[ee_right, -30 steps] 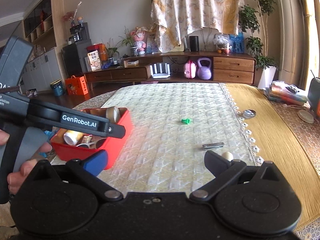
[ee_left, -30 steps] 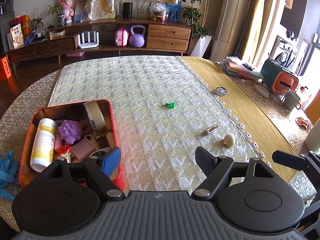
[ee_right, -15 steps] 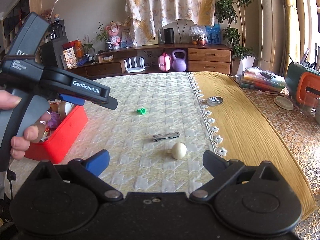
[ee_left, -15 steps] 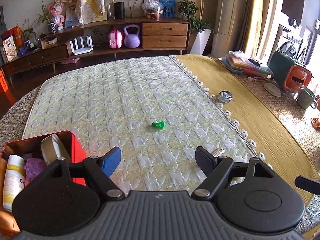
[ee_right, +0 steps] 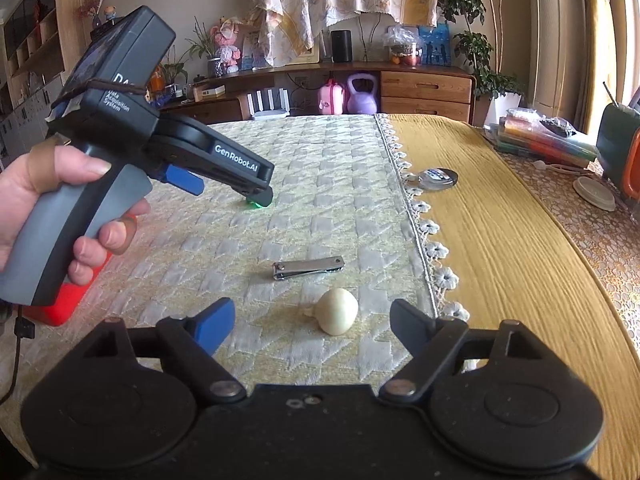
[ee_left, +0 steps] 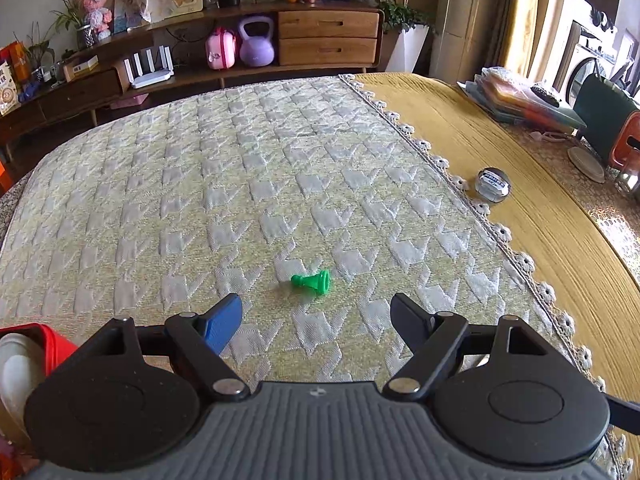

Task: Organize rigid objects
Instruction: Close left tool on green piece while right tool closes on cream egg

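Observation:
A small green pawn-shaped piece (ee_left: 312,281) lies on the quilted mat just beyond my left gripper (ee_left: 316,316), which is open and empty. Seen from the right wrist, the left gripper (ee_right: 224,188), held in a hand (ee_right: 36,196), hovers over the green piece (ee_right: 256,203). My right gripper (ee_right: 312,316) is closing; a cream bulb-shaped object (ee_right: 337,312) sits between its fingertips, and the pads do not touch it. A metal nail clipper (ee_right: 308,267) lies just past it. The red box (ee_left: 44,344) of items is at the near left.
A round metal tin (ee_left: 493,185) rests on the yellow cloth (ee_right: 500,240) right of the lace border. Stacked folders (ee_left: 520,100) and a dark green container (ee_right: 618,136) stand at the table's far right. A wooden sideboard (ee_left: 328,40) lies beyond the table.
The left gripper swung right, away from the red box, and lowered toward the green piece. The right gripper came forward and down to the cream object, and its jaws narrowed.

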A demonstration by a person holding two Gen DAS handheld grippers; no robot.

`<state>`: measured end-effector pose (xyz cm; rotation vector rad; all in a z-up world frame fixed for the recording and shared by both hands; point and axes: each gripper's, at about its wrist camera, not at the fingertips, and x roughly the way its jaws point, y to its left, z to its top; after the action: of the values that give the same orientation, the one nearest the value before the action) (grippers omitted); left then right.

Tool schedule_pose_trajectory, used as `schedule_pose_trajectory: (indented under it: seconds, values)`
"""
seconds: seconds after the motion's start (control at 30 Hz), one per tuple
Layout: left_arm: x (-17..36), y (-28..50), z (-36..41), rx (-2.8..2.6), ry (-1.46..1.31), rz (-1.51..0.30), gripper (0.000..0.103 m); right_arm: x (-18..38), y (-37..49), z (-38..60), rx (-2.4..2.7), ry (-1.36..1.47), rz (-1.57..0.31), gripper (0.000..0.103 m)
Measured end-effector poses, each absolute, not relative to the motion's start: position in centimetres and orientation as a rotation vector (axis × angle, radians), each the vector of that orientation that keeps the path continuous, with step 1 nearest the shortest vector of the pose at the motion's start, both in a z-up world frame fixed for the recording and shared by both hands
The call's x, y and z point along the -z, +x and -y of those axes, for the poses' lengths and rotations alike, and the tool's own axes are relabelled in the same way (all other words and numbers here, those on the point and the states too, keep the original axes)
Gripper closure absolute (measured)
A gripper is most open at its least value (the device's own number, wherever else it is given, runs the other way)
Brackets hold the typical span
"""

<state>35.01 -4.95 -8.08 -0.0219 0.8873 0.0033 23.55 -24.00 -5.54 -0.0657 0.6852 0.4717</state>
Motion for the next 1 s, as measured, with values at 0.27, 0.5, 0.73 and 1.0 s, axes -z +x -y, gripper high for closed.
schedule_pose_trajectory:
  seconds: [0.27,0.5,0.73,1.0]
  values:
    - [10.2,37.2,4.6,-0.013,-0.048,-0.920,0.030,6.4,25.0,24.1,-0.470,-0.051,-0.701,0.030]
    - [10.3,37.3,4.7,-0.012,-0.027,-0.882,0.042,7.1,25.8,23.9,-0.462,-0.047,-0.719,0.041]
    - [10.2,37.0,4.6,-0.019,-0.012,-0.854,0.068,7.4,25.9,24.0,-0.444,-0.040,-0.715,0.049]
    - [10.1,36.5,5.1,-0.018,0.021,-0.844,0.079,7.2,25.5,24.0,-0.438,-0.039,-0.710,0.067]
